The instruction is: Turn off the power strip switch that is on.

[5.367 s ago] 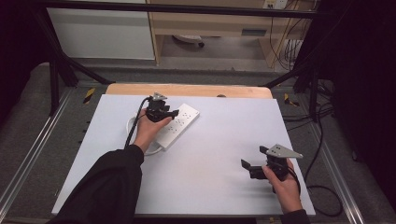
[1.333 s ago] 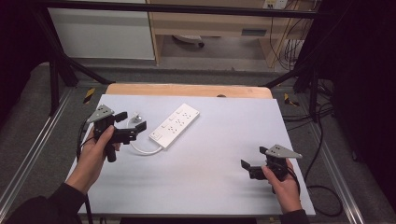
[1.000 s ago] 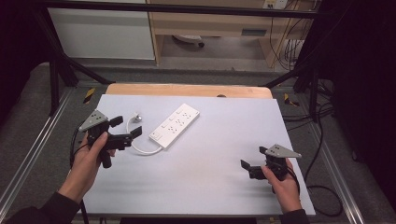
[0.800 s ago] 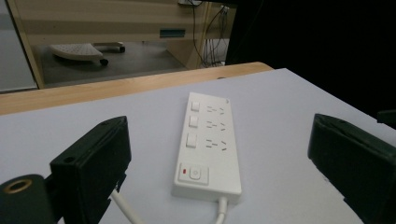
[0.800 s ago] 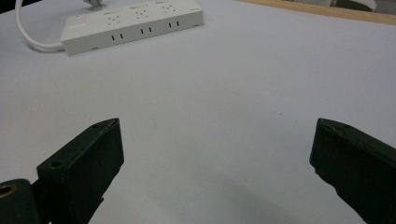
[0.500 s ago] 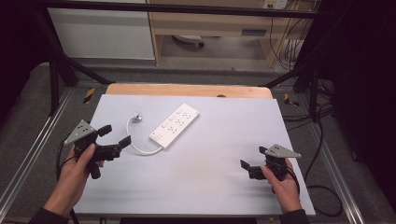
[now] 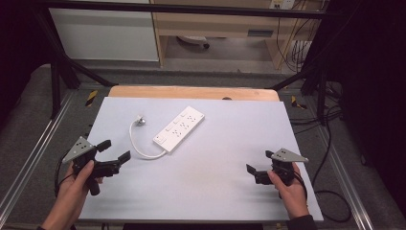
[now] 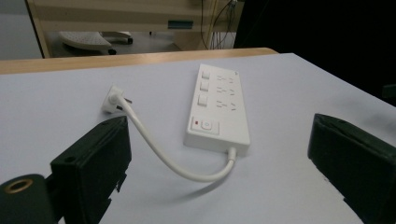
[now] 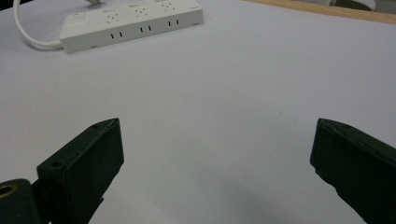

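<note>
The white power strip (image 7: 179, 130) lies flat on the counter (image 7: 215, 191), ahead of the left gripper (image 7: 113, 156) and to its right, well apart from it; its short cord (image 7: 139, 149) loops out from the switch end and back to the plug (image 7: 140, 121), which rests on the counter just left of the strip. Change noted: about five seconds ago the left gripper was on the strip; a second ago it was just beside the plug; now it has drawn back to the near left edge of the counter, jaws spread wide and holding nothing. Strip and plug look the same as a second ago. Judgement: the strip has been set down and released, so the placing step looks finished, or the hand is resetting for another approach. In the left gripper view the strip (image 8: 217, 112) sits between the two jaws, farther off, switch end nearest. The right gripper (image 7: 255, 174) has stayed at the near right edge throughout, jaws wide apart and empty; in its view the strip (image 9: 133, 22) lies far ahead and to the left. Surroundings: a wooden strip (image 7: 191, 92) along the far edge of the counter, dark frame rails at the sides, cables on the floor to the right. Nothing stands between either gripper and the strip.
</note>
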`<state>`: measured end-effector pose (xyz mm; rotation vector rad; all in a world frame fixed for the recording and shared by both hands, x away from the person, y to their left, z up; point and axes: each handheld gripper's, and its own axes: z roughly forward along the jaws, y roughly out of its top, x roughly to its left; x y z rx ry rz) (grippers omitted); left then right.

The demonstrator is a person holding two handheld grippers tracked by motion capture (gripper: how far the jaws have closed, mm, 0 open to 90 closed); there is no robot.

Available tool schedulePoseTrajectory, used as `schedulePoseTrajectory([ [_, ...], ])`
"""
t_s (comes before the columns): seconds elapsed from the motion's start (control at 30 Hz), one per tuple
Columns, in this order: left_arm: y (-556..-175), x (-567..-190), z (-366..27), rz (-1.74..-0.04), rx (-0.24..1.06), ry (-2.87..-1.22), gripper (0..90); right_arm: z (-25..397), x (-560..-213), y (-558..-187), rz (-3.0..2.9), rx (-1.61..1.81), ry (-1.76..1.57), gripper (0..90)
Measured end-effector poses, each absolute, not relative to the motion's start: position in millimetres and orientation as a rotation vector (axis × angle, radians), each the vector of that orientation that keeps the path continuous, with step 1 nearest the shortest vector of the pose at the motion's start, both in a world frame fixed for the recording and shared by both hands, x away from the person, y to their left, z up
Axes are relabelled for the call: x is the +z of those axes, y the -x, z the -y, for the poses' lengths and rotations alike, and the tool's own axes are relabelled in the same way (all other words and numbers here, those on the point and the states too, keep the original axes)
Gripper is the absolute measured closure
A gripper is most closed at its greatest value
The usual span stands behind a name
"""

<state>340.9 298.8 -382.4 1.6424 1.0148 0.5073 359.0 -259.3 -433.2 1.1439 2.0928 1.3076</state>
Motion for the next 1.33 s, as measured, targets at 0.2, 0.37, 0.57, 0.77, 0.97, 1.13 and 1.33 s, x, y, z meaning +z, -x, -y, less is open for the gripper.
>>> schedulePoseTrajectory([
  [0.2, -336.6, -392.1, -296.0, -1.015, 0.503, -1.657, 5.3, 259.4, -433.3, -359.0, -2.093, 1.306, -1.141, 3.1],
  [0.37, -334.1, -397.2, -292.3, -1.002, 0.513, -1.681, 5.3, 259.2, -433.2, -358.9, -2.095, 1.304, -1.141, 3.1],
  [0.57, -331.7, -402.7, -286.2, -0.992, 0.508, -1.701, 5.3, 259.0, -433.2, -358.9, -2.095, 1.303, -1.140, 3.1],
  [0.77, -328.5, -408.1, -277.2, -0.996, 0.498, -1.738, 5.3, 259.4, -433.4, -359.0, -2.090, 1.300, -1.139, 3.0],
  [0.97, -322.7, -416.9, -266.1, -0.980, 0.494, -1.776, 5.4, 258.6, -433.8, -359.1, -2.094, 1.294, -1.137, 2.9],
  [1.13, -316.4, -423.8, -260.2, -0.967, 0.489, -1.812, 5.4, 257.9, -437.5, -361.6, -2.097, 1.247, -1.176, 2.7],
  [1.33, -311.7, -432.1, -253.7, -0.984, 0.446, -1.869, 5.4, 251.3, -448.6, -368.9, -2.136, 1.144, -1.225, 3.0],
])
